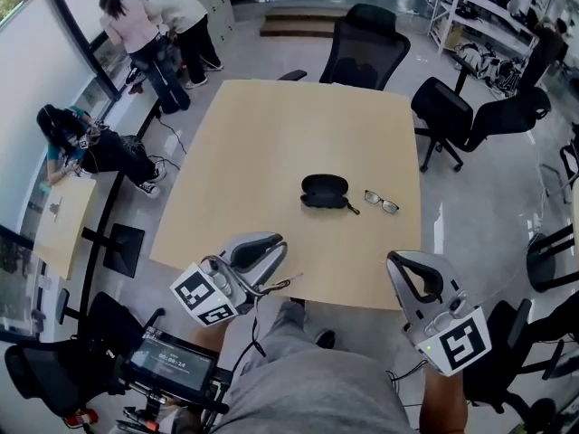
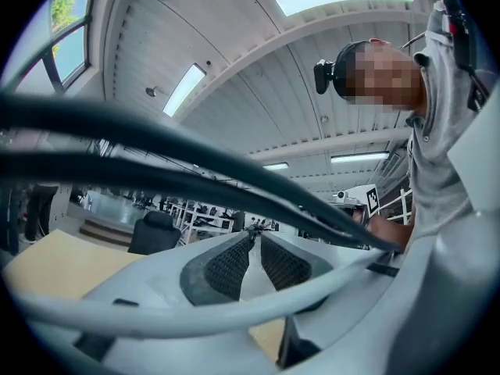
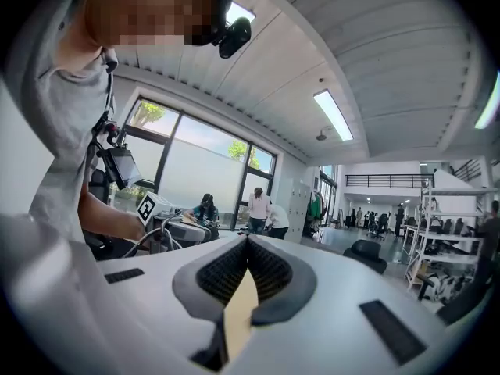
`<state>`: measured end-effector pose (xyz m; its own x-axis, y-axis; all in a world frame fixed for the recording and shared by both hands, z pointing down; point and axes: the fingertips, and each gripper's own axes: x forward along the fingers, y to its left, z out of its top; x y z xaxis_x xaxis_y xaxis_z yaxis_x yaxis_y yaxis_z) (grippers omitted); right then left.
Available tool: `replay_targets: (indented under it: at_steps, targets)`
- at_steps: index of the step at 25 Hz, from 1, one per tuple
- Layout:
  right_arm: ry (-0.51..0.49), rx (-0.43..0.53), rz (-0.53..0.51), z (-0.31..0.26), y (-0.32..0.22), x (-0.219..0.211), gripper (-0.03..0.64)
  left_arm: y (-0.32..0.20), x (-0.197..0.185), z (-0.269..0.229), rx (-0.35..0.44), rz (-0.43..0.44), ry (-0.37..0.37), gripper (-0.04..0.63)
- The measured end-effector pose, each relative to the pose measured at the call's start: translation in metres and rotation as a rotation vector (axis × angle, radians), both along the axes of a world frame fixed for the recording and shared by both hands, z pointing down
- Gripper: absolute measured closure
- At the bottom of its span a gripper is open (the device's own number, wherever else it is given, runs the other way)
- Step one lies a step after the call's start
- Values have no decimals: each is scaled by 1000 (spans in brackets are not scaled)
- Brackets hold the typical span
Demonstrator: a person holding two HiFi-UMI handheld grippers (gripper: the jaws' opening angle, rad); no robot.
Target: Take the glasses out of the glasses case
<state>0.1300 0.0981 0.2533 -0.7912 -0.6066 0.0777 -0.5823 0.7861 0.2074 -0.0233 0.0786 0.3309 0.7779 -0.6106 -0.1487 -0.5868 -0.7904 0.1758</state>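
The right gripper's point(image 3: 248, 239) jaws are pressing together at the tips, with nothing caught between the ribbed pads. The left gripper's point(image 2: 251, 235) jaws are standing only a sliver apart, and they too are carrying nothing. Both grippers are hanging low by the person's lap, at the near edge of the counter point(image 1: 271, 152) and well apart from the things on it. To my eye that is because the work there is done.

The glasses point(image 1: 381, 202) are lying out on the wood, just beside the glasses case point(image 1: 324, 191), on its right. The black case is sitting with its lid down near the middle of the counter. Nothing is touching either one, so I am judging the task finished or all but finished.

The pale counter is otherwise carrying nothing. Black office chairs point(image 1: 360, 48) are standing round it on a glossy grey floor. By the window on the left, people point(image 1: 136, 34) are bending over something, and another is sitting low beside a small table point(image 1: 63, 220).
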Motion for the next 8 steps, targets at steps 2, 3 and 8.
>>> replay_targets:
  at_steps: [2, 3, 8]
  targets:
    - [-2, 4, -3, -7, 19, 5, 609, 10, 7, -9, 17, 1, -6, 543]
    - [0, 5, -4, -9, 27, 9, 609, 15, 12, -14, 27, 4, -9, 543]
    - [-3, 4, 9, -21, 56, 28, 609, 40, 41, -44, 67, 33, -30, 543]
